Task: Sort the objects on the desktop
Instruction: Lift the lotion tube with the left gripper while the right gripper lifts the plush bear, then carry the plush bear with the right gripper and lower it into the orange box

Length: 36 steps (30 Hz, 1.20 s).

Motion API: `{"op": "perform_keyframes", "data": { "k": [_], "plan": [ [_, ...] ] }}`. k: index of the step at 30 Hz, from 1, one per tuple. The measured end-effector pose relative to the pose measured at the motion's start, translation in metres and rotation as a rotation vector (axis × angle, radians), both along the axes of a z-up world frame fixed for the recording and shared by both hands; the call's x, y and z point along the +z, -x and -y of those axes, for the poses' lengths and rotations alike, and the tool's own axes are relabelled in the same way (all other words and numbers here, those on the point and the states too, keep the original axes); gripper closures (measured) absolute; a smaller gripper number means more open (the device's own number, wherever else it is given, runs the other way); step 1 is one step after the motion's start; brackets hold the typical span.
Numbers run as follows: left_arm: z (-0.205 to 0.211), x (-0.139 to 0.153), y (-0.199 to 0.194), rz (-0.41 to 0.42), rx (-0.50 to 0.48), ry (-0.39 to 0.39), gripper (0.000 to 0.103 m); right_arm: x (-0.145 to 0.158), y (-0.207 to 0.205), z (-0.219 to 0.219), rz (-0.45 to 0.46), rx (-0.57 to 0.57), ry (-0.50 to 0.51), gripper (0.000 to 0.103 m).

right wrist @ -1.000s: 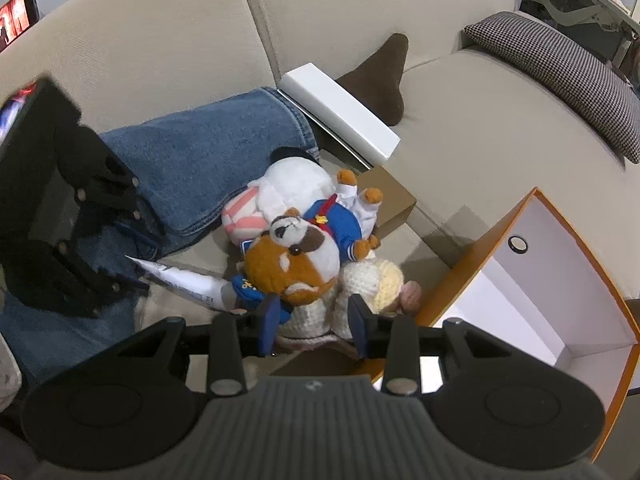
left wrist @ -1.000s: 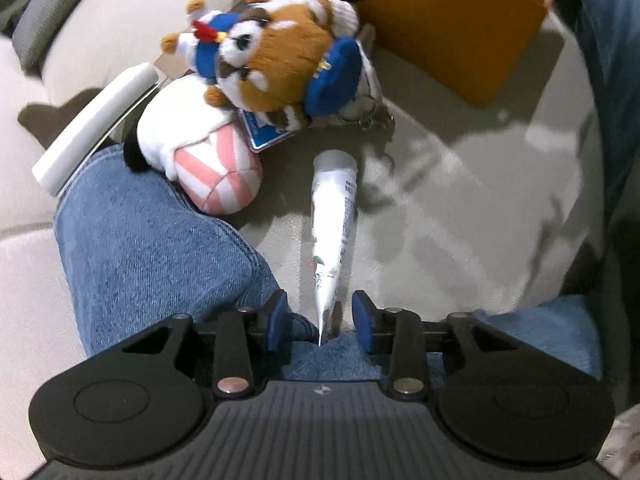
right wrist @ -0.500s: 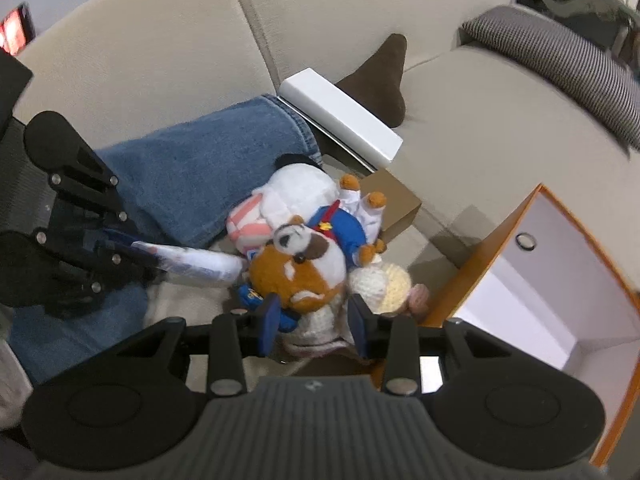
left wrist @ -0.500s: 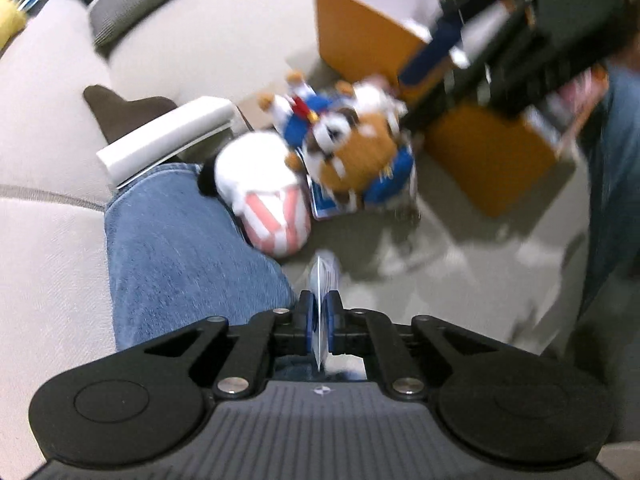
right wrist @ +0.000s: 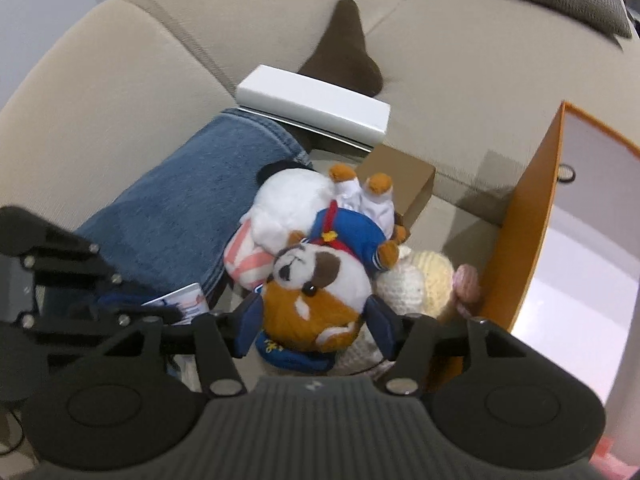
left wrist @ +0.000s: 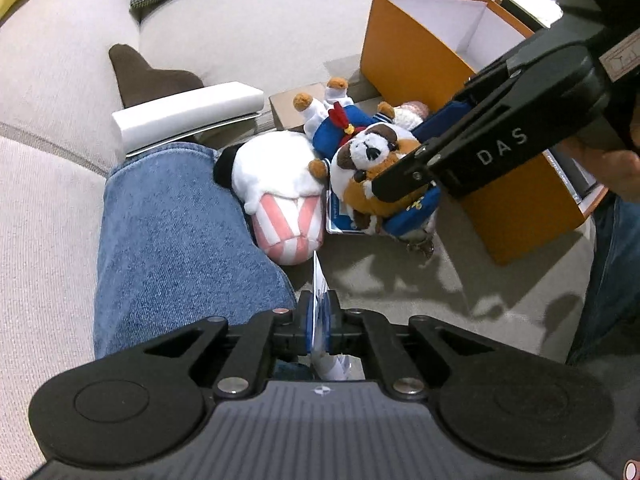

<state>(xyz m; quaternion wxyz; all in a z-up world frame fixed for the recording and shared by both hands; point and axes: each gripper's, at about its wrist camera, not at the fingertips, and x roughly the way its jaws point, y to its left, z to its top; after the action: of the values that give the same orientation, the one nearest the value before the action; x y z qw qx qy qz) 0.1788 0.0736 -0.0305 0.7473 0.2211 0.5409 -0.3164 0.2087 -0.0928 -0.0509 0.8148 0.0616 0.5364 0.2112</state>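
Observation:
My left gripper (left wrist: 318,320) is shut on the flat end of a white tube (left wrist: 319,276), which it holds lifted and edge-on above the beige sofa seat. A brown-and-white plush panda in blue clothes (right wrist: 320,280) lies on a pile of toys. My right gripper (right wrist: 314,320) is down over the panda, its jaws opening, one blue pad on each side of the head. In the left wrist view the same panda (left wrist: 368,156) shows with the right gripper's black body across it. The tube (right wrist: 180,300) also shows at the left of the right wrist view.
A pink-striped popcorn plush (left wrist: 288,216) and a cream crochet toy (right wrist: 420,280) flank the panda. An open orange box (left wrist: 404,52) stands to the right. Behind are a white box (left wrist: 184,112) and a brown carton (right wrist: 400,172). A leg in jeans (left wrist: 172,232) lies at left.
My left gripper closed on the tube's flat end and lifted it off the seat. My right gripper dropped onto the panda and its jaws spread wider.

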Motion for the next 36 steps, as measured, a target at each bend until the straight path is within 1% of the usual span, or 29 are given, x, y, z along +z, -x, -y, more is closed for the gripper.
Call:
{"op": "perform_keyframes", "data": {
  "k": [3,6,8,10,13,15,20,26,32,36],
  "plan": [
    [0.001,0.001,0.002,0.001,-0.004,-0.013,0.099,-0.007,-0.004,0.001,-0.026,-0.025,-0.033,0.042],
    [0.001,0.002,0.008,-0.005,0.002,-0.029,0.098,-0.014,-0.004,0.002,-0.047,-0.033,-0.063,0.048],
    [-0.001,0.003,0.012,-0.008,0.012,-0.034,0.098,-0.013,-0.001,0.0,-0.029,-0.026,-0.057,0.053],
    [-0.003,0.004,0.015,-0.003,0.027,-0.038,0.097,-0.009,0.004,-0.001,-0.008,-0.013,-0.041,0.055],
    [-0.005,0.007,0.022,0.007,0.04,-0.046,0.098,-0.001,0.011,-0.004,0.028,0.01,-0.011,0.056],
    [-0.008,0.011,0.027,0.025,0.06,-0.035,0.098,0.005,0.017,-0.004,0.046,0.021,-0.007,0.056],
    [-0.019,0.035,0.033,0.058,0.128,0.049,0.098,0.026,0.033,0.001,0.1,0.039,-0.009,0.056],
    [-0.018,0.08,0.039,0.112,0.147,0.169,0.098,0.055,0.051,0.013,0.179,0.058,-0.004,0.056],
    [-0.002,0.123,0.032,0.161,0.157,0.272,0.098,0.085,0.062,0.033,0.244,0.04,0.006,0.056],
    [0.018,0.146,0.027,0.187,0.156,0.346,0.098,0.105,0.073,0.05,0.293,0.012,0.04,0.056]
  ]
}}
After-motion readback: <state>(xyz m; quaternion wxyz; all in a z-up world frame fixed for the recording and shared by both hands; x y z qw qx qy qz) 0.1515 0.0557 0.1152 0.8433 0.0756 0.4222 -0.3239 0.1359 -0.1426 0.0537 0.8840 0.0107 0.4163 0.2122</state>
